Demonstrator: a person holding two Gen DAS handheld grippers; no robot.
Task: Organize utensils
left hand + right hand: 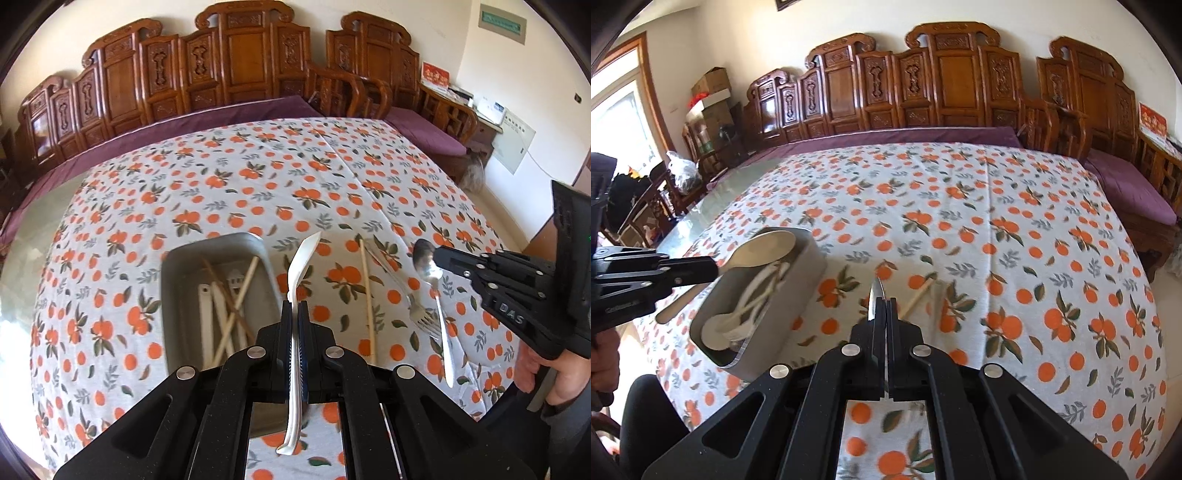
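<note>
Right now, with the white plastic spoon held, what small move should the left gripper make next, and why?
Probably lower the left gripper over the grey rectangular tray and release: it is shut on the white plastic spoon, and the tray already holds white utensils and chopsticks.

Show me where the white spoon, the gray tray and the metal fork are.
white spoon (300, 269), left wrist view, on its neck above the fingers.
gray tray (170, 295), left wrist view, on its left wall.
metal fork (417, 314), left wrist view, near its tines.
</note>
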